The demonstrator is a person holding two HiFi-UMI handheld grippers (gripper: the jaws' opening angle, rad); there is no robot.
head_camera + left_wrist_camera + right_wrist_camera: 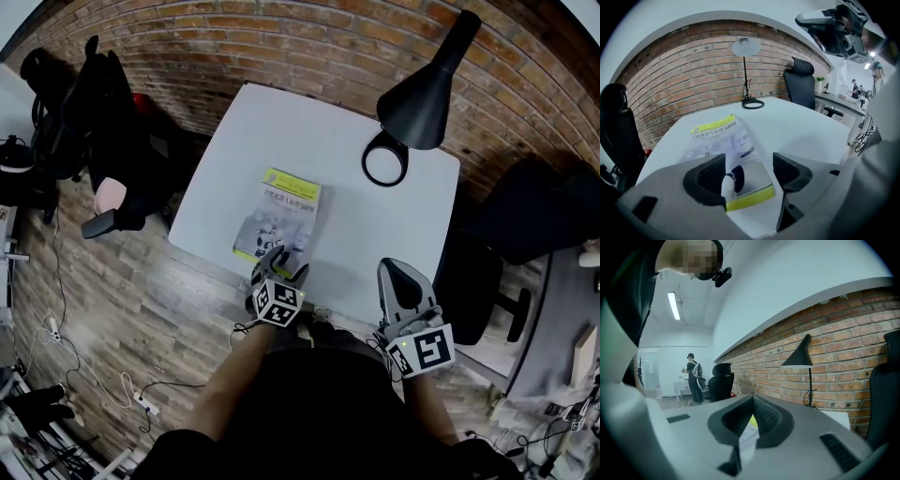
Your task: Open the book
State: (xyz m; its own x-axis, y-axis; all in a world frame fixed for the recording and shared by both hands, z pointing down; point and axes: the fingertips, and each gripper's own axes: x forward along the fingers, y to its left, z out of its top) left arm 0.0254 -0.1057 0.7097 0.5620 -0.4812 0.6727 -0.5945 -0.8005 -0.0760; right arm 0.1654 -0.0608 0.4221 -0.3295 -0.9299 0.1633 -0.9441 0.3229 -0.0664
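Note:
A closed book [279, 214] with a yellow band across its far end lies flat on the white table [375, 225], near the table's front edge. My left gripper [284, 266] hovers over the book's near end, tilted downward. In the left gripper view its jaws stand wide apart [749, 174], and the book [726, 150] with its yellow near edge shows between them, untouched by the pads. My right gripper [398, 272] rests at the table's front edge, right of the book. In the right gripper view its fingers meet at the tips [752, 399], holding nothing.
A black desk lamp [427, 84] with a ring base [386, 161] stands at the table's far right. Black office chairs sit left [103, 112] and right [534, 216] of the table. A brick wall runs behind. A person [693, 376] stands far off.

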